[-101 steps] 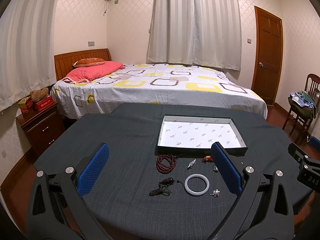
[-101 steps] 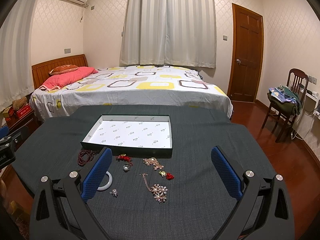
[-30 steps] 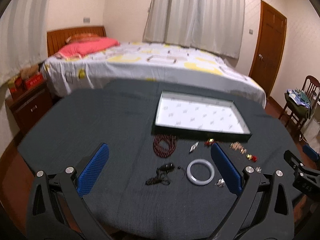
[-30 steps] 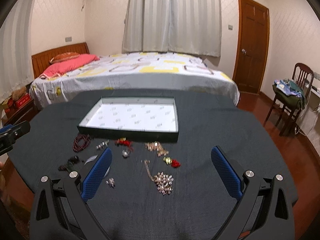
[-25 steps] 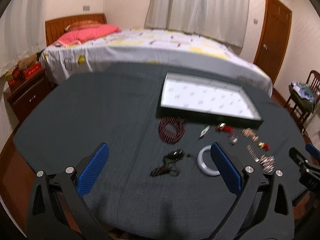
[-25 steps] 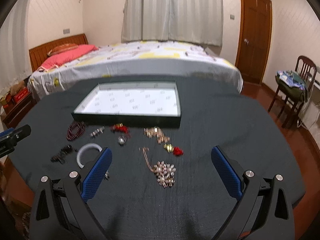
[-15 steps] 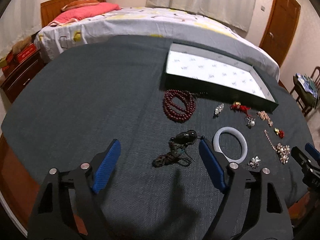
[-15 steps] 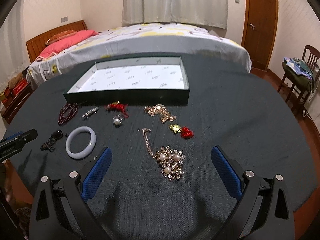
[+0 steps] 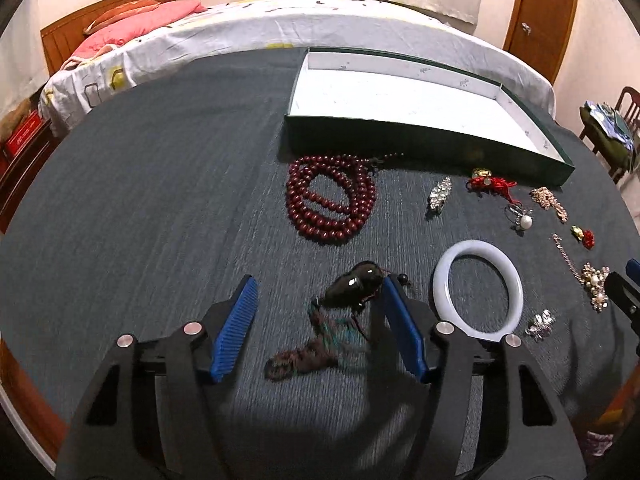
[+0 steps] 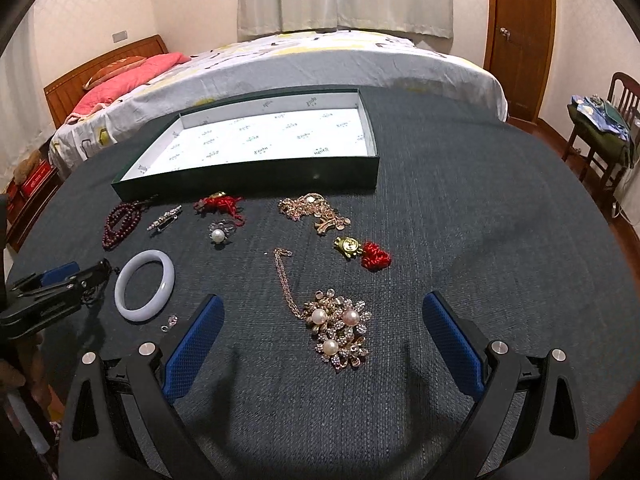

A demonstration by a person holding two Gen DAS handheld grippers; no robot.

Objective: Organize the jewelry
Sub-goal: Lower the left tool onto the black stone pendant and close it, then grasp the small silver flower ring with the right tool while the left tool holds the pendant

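Several jewelry pieces lie on a dark cloth table in front of an open white-lined tray. My left gripper is open and low over a black stone pendant with a dark cord; the pendant lies between its fingers, close to the right one. A white bangle lies just to its right. My right gripper is open around a pearl flower brooch on a chain. The left gripper also shows in the right wrist view.
Red bead necklace, silver clip, red tassel charm, pearl ring, gold chain pile, gold charm with red knot, small crystal piece. A bed stands behind the table, a chair at right.
Both grippers have come down and forward toward the table. The left jaws have narrowed around the black pendant; the right gripper has closed in over the pearl brooch, still wide open.
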